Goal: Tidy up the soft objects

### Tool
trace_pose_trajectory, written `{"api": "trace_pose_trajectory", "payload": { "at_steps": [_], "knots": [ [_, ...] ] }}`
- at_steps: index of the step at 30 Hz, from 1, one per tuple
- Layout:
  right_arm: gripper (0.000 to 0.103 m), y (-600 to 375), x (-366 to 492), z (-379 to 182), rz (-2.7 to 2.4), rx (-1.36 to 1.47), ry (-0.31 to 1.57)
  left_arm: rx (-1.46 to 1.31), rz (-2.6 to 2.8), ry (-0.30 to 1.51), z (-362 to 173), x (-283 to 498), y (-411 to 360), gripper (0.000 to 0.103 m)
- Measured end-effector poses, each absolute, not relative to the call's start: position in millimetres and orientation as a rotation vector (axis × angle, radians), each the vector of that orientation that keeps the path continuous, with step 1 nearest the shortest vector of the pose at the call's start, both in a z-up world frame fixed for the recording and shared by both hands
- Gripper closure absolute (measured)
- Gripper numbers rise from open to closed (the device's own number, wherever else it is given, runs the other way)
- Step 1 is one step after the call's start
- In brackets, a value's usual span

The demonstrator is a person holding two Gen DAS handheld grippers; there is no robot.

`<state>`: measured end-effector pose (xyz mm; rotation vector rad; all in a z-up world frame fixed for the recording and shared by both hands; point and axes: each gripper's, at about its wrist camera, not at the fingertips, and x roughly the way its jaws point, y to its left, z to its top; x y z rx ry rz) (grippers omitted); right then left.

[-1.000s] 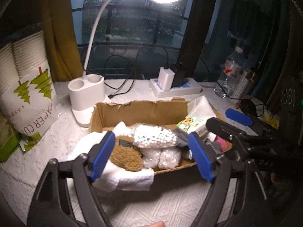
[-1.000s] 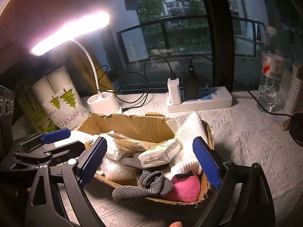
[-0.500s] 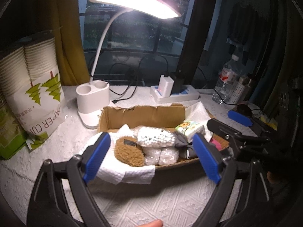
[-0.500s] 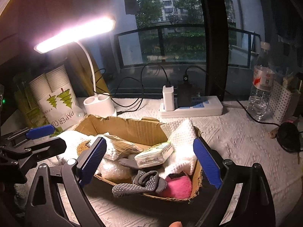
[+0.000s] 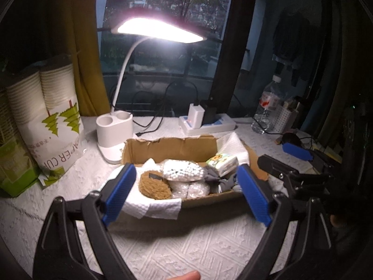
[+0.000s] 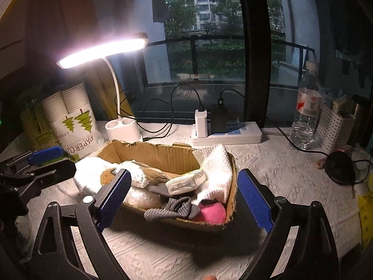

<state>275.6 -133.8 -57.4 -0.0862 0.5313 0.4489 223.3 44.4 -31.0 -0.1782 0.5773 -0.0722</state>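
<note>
A cardboard box [image 5: 172, 149] sits on the white tablecloth. Packed into it are a brown fuzzy piece [image 5: 153, 185], a bag of white cotton swabs [image 5: 184, 171], bubble wrap [image 5: 193, 190], a tissue pack [image 5: 222, 163], a grey grip sock [image 6: 172, 210], a pink soft item [image 6: 213, 212] and white towels [image 6: 216, 168]. My left gripper [image 5: 186, 194] hovers open in front of the box's left half with nothing between its blue pads. Before the right half my right gripper [image 6: 184, 199] also stands open and empty. Neither one touches the box.
A lit white desk lamp [image 5: 115, 128] stands behind the box. A pack of paper cups [image 5: 53, 121] and a green carton [image 5: 14, 175] are at the left. At the back lies a power strip [image 6: 226, 135] with chargers and cables. A water bottle [image 6: 306, 114] and a perforated holder [image 6: 331, 128] stand at the right.
Both grippers have drawn back and up from the box, which now looks smaller and farther off. The left jaws have widened slightly. The box's contents have not moved.
</note>
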Motion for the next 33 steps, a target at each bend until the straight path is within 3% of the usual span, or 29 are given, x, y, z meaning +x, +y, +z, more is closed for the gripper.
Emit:
{"api": "trace_pose_trajectory", "payload": {
  "at_steps": [33],
  "knots": [
    [0.008,-148,166,-52,0.416,-0.111,0.477,-0.125,-0.053,0.465,-17,117,25,0.013]
  ]
}}
